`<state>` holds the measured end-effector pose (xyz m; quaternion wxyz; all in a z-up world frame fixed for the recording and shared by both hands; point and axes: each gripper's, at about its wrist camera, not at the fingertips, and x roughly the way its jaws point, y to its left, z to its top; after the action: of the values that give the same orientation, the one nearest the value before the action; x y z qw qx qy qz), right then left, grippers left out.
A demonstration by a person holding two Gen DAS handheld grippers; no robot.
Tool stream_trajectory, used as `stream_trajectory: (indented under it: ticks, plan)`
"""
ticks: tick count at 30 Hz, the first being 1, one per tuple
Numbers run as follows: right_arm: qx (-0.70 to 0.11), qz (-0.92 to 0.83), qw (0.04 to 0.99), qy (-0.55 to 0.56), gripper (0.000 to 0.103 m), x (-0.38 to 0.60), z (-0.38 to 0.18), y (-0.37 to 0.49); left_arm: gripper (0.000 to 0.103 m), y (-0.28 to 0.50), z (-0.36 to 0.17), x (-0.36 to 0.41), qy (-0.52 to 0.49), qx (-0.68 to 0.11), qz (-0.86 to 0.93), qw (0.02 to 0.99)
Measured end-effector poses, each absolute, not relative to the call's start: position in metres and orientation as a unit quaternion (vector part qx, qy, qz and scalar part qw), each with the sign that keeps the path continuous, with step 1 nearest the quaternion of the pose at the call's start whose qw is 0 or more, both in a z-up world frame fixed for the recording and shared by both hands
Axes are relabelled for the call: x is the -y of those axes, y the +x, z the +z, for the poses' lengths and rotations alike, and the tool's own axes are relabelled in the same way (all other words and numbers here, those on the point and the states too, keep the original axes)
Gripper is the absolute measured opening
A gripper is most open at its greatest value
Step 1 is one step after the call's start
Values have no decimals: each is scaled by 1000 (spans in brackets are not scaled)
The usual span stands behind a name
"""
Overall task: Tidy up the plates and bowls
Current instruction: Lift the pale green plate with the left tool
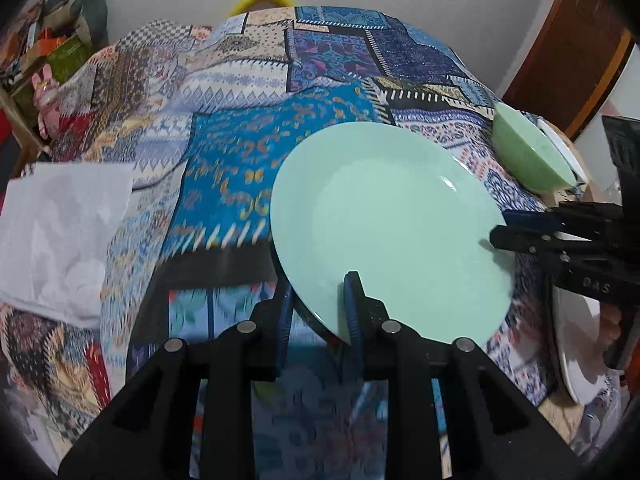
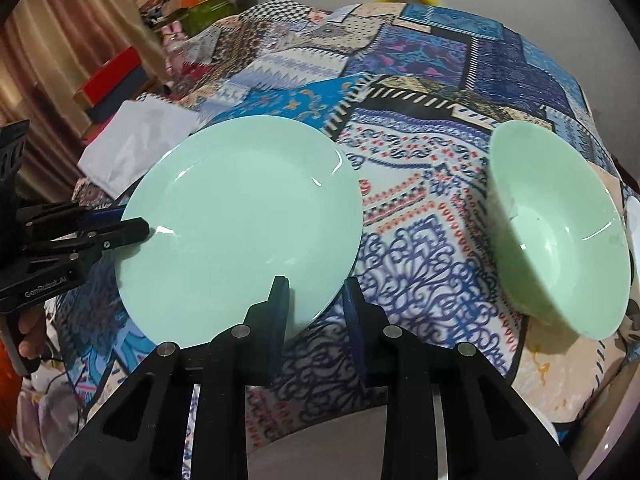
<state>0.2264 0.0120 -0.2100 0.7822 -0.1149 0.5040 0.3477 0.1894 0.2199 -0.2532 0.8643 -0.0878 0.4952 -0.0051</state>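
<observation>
A mint green plate [image 1: 384,220] is held above the patterned cloth; it also shows in the right wrist view [image 2: 240,224]. My left gripper [image 1: 320,312] has a finger on each side of its near rim and grips it. My right gripper [image 2: 316,312] straddles the plate's other edge with a wide gap between its fingers. It shows in the left wrist view [image 1: 516,228] at the plate's right rim. A green bowl [image 2: 560,240] sits on the cloth to the right; it also shows in the left wrist view [image 1: 528,152].
A patchwork cloth [image 2: 420,220] covers the table [image 1: 240,160]. White paper [image 1: 60,232] lies at the left. White dishes [image 1: 576,344] sit at the right edge. Clutter and boxes [image 2: 116,80] stand beyond the far left.
</observation>
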Motion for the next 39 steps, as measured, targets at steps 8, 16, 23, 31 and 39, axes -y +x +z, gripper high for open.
stream_trajectory:
  ticks: [8,16,23,31,39]
  plan:
    - [-510,338,782,-118,25,-18,-214,235,25,182,-254,-224,-93,-491,18,866]
    - [-524,340,774,-100,24,-27,-222,252,25,204,-263,-235,-125,-497,13,858]
    - [-520,329,782,-102,26,-28,-219,245,27,202,-263,-230,-115,-489,10,865]
    - [-500,340,791,-96,24,-18,-205,233,27,194,-257,-230,-129,-487,15,864]
    - [-483,334,806,-76,24,1,-184,224,27,180,-232,-214,-119,-469,14,875]
